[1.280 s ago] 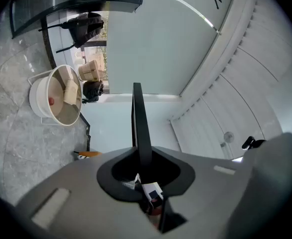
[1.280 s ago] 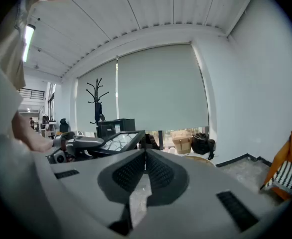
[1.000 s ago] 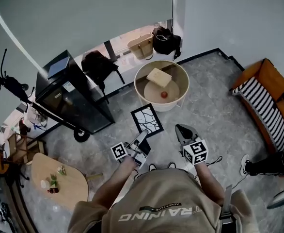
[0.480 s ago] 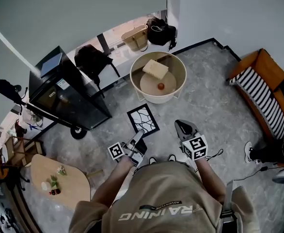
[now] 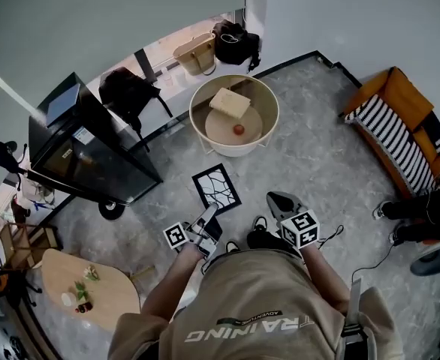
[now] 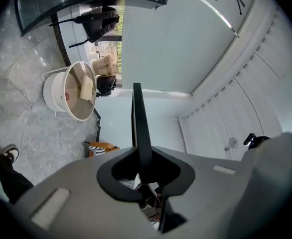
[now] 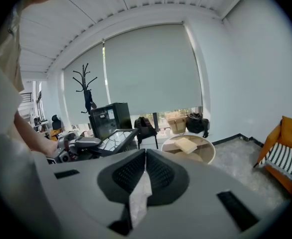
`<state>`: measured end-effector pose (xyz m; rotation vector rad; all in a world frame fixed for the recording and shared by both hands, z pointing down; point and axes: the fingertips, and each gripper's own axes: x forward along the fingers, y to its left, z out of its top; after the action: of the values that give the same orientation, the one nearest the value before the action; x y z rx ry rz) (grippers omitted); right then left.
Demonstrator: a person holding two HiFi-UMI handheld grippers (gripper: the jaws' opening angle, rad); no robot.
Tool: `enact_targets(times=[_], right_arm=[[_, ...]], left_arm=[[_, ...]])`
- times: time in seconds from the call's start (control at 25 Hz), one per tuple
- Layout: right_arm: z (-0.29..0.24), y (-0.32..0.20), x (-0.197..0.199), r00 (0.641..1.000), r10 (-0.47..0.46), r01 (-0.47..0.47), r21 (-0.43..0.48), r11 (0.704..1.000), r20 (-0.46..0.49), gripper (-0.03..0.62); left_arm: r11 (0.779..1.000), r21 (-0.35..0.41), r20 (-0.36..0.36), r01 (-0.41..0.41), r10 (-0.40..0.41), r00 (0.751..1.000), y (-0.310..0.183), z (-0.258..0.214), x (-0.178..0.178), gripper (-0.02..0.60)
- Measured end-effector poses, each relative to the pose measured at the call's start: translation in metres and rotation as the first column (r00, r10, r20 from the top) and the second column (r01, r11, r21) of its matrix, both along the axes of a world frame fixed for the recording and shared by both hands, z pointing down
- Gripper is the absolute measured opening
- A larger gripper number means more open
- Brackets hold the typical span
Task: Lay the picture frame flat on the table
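One frame (image 5: 216, 189). Two grippers: a left gripper (image 5: 207, 214) and a right gripper (image 5: 276, 201). Two marker cubes: a left cube (image 5: 176, 235) and a right cube (image 5: 300, 229). Two tables: one round table (image 5: 233, 150) and one wooden table (image 5: 111, 291). On the round table lie one beige block (image 5: 230, 103) and one red ball (image 5: 239, 129). Three bags stand by the wall: one black bag (image 5: 235, 42), one tan bag (image 5: 195, 52) and one backpack (image 5: 126, 92). One cabinet (image 5: 85, 152). One armchair (image 5: 400, 100) with one striped cushion (image 5: 393, 137). One coat rack (image 7: 86, 91). Two people: the wearer (image 5: 257, 306) and a second person's legs (image 5: 419, 212).
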<state>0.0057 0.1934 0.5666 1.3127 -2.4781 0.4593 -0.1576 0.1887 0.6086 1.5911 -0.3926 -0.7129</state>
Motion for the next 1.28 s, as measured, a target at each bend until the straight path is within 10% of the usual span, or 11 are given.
enact_targets(times=[1.28], right_arm=[[0.044, -0.278, 0.112, 0.989, -0.124, 0.131, -0.078, 0.988, 0.084, 0.009]], left_arm=[[0.996, -0.042, 0.045, 0.076, -0.075, 0.996, -0.260, -0.009, 0.127, 0.054]])
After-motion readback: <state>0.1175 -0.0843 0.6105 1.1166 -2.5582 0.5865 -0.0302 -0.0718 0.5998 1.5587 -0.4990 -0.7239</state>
